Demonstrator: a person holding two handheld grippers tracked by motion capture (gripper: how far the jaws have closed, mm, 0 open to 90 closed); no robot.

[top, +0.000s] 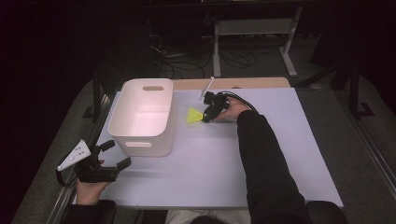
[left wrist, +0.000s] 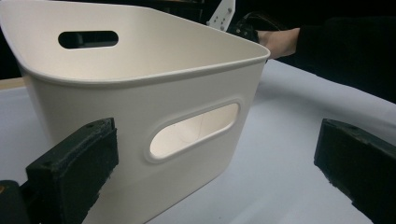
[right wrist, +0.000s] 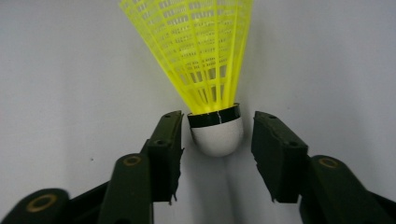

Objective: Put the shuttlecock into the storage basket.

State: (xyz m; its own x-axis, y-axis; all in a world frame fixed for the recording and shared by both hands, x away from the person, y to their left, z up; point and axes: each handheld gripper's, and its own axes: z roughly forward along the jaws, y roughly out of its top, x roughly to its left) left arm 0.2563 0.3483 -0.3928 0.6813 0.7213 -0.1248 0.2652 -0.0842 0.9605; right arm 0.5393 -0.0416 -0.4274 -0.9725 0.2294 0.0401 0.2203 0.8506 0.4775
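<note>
the yellow shuttlecock (right wrist: pixel 205 70) lies on the worktop (top: pixel 280 154) just right of the white bin (top: pixel 144 116), its round white cork between the half-open right claw (right wrist: pixel 217 140), pads not yet pressing: featherlight, its springy skirt crushable, so best gripped at the firm cork.

Dark room, grey floor (top: pixel 355 154), tangled cables (top: pixel 187 58), white frame (top: pixel 254 28) behind.
</note>
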